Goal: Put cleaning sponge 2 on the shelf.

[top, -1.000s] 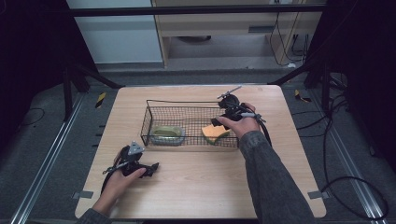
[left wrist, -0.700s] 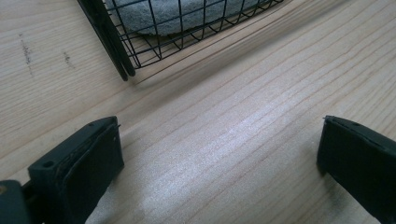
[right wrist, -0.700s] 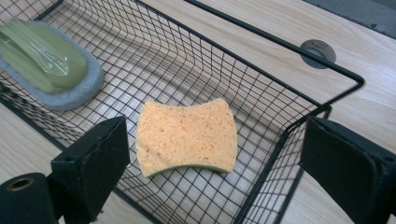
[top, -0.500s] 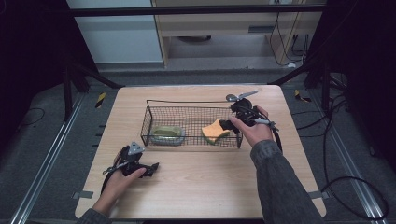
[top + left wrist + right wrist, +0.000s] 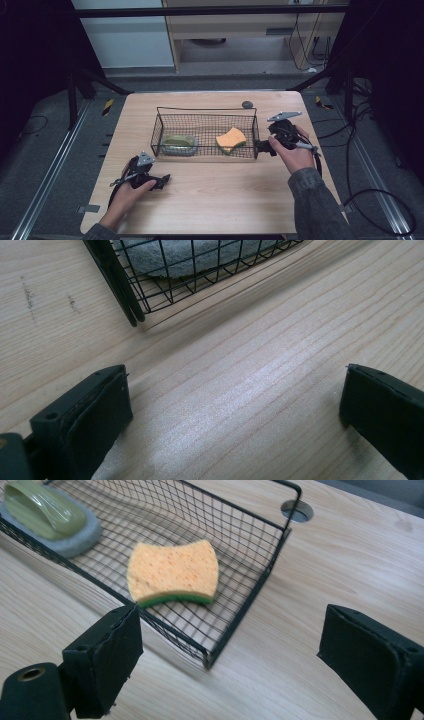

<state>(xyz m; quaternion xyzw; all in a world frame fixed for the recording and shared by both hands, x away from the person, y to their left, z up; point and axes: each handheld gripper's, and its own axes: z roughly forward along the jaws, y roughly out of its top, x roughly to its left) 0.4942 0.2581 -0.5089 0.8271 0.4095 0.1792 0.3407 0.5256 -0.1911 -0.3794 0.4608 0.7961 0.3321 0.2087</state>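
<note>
The right gripper (image 5: pixel 264 146) sits just outside the wire basket's (image 5: pixel 205 111) right end in the high view, down at bench (image 5: pixel 225 200) level, with the person's hand wrapped around it. The orange sponge (image 5: pixel 230 139) lies inside the basket near that same end, and a green-handled scrub pad (image 5: pixel 179 144) lies toward the basket's left end. The left gripper (image 5: pixel 159 180) rests on the bench in front of the basket's left corner, apart from it.

In the left gripper view the jaws stand wide apart over bare wood, holding nothing; the basket's corner (image 5: pixel 125 295) and the grey pad (image 5: pixel 195 255) behind the mesh are just ahead.

In the right gripper view the jaws are likewise spread and empty. The sponge (image 5: pixel 172 572), orange on top with a green underside, rests flat on the basket floor beside the near wall (image 5: pixel 165 622), and the scrub pad (image 5: pixel 47 520) lies at the basket's far end.

My reading: the sponge is placed and the right gripper is released beside the basket, so the placing step looks finished. Any further move would call for clearing the basket rim before reaching in again.
</note>
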